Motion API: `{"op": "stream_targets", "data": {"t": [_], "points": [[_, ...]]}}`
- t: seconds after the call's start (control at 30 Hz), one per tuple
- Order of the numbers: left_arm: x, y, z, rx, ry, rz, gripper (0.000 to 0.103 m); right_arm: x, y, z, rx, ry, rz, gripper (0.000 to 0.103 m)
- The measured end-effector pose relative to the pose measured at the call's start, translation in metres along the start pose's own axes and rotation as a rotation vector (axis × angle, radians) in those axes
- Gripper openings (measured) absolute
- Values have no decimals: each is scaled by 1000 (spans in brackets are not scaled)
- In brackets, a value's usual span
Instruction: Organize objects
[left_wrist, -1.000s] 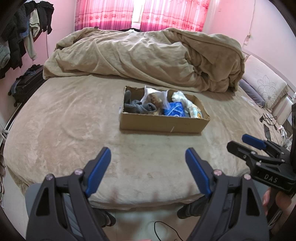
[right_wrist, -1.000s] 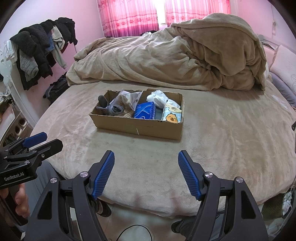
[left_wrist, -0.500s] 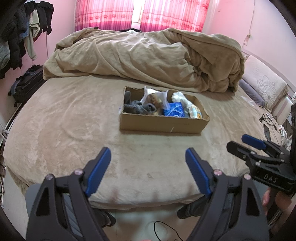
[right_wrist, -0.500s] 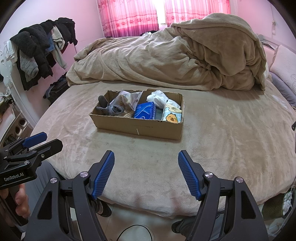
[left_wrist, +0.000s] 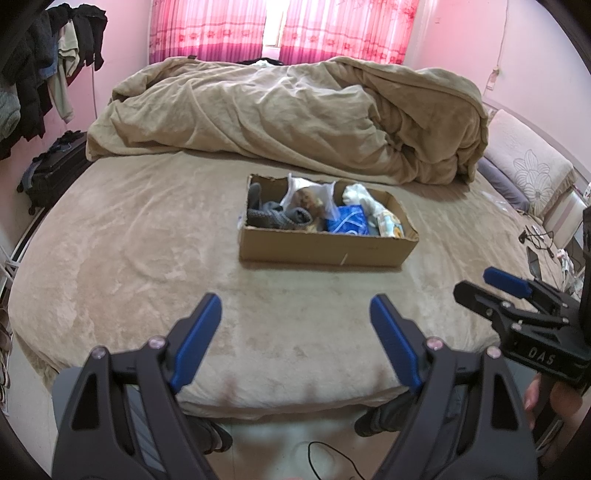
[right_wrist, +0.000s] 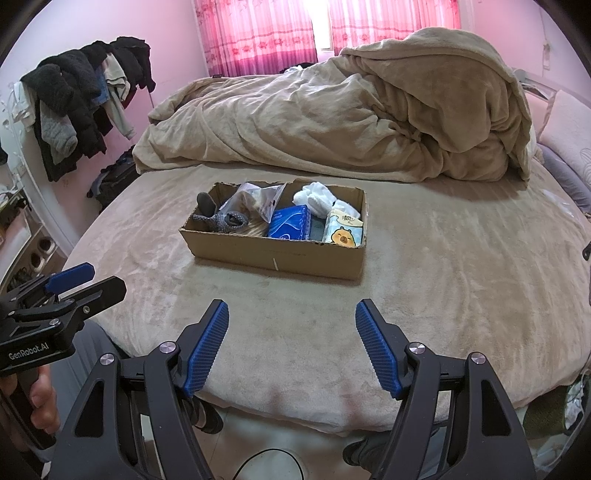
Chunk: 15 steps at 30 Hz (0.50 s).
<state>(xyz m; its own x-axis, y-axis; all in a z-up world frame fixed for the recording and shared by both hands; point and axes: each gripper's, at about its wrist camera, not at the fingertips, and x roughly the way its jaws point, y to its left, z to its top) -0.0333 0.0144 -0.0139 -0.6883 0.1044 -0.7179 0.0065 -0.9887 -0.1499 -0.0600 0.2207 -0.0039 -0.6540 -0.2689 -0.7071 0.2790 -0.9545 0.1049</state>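
clear bag (left_wrist: 309, 197) contents perhaps food, blurred

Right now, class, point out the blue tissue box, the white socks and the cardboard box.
blue tissue box (right_wrist: 289, 222), right wrist view, top face.
white socks (right_wrist: 316, 199), right wrist view, middle of bundle.
cardboard box (right_wrist: 273, 255), right wrist view, front wall.

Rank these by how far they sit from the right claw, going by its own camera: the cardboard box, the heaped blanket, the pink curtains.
1. cardboard box: nearest the right claw, mid-bed, slightly left.
2. heaped blanket: behind the box, across the bed's far side.
3. pink curtains: farthest, at the back wall.
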Motion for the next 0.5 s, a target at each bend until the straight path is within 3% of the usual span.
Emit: {"op": "stream_targets", "data": {"t": [0.5], "points": [[3,-1,3,5,0,4,84,1,-1,1,6,-4,3,74]]}}
